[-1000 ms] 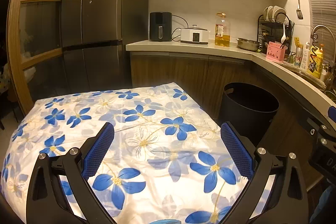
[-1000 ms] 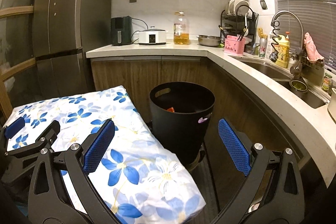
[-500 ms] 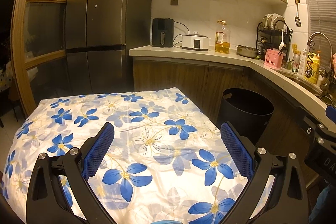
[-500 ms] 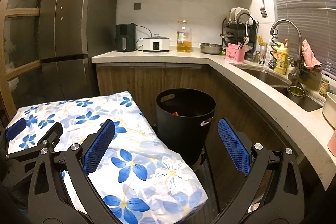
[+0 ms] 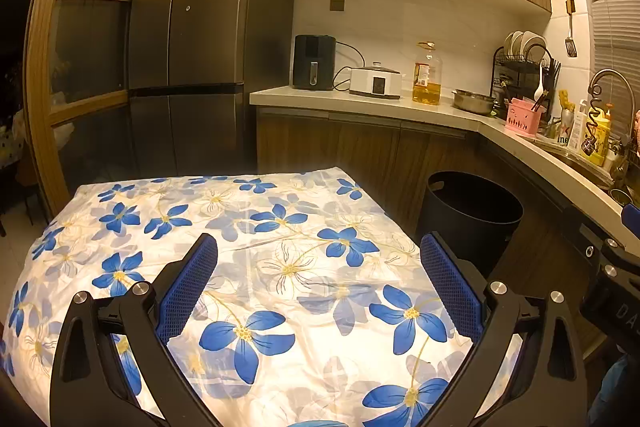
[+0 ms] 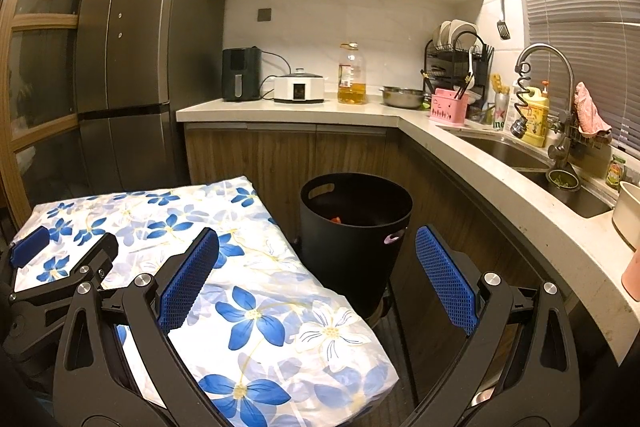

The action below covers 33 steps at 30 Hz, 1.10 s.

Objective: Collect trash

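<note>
Kitchen scene, warm light, floral-cloth table point(image 5: 280, 219) front and centre. Starting with the trash itself: only one bit spotted, an orange scrap point(image 6: 335, 219) sitting down inside the black bin point(image 6: 352, 259), which stands on the floor just beside the table's right edge and tucked against the cabinet fronts. Can't tell what the scrap is, too small. Nothing that reads as litter anywhere on the cloth, at least in the part visible from either wrist view.

Left gripper point(image 5: 319, 247) hanging over the middle of the cloth, jaws spread wide, nothing between the blue pads point(image 5: 188, 287). Right gripper point(image 6: 317, 233) same deal, wide apart and empty, aimed roughly at the bin with the table corner under its left finger.

Further out: pale counter point(image 6: 280, 113) with appliances and an oil bottle, sink point(image 6: 516, 151) round to the right, dark fridge point(image 6: 132, 47) on the left.

Judging by all that, probably between pickups or hunting for a piece, not mid-carry. Next move likely calls for scanning beyond the cloth, maybe the floor or counter, then lining one open gripper up on whatever turns up, closing gently and carrying it over the bin's rim.
</note>
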Available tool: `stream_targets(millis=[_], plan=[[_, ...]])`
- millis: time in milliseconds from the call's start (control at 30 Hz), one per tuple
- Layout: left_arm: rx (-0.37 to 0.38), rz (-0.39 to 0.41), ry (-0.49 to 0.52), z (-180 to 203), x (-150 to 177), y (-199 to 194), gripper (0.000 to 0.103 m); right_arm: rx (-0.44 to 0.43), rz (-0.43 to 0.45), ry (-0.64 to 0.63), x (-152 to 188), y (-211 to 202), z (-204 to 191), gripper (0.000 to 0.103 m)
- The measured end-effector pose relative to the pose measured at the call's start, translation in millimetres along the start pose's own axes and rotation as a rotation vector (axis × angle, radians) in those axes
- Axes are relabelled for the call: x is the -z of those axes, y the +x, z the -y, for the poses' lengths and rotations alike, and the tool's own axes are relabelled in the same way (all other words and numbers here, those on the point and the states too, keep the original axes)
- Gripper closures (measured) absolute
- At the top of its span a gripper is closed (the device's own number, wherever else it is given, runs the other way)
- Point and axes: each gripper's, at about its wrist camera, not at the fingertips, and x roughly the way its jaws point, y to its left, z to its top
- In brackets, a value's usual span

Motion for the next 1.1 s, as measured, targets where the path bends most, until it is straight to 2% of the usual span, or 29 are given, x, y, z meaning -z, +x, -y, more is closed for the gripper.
stream_targets(millis=[1100], plan=[[0.001,-0.003,-0.003,-2.2,-0.5,1.0,0.006,-0.006,0.000,0.002,-1.7,-1.7,-1.8,0.005]])
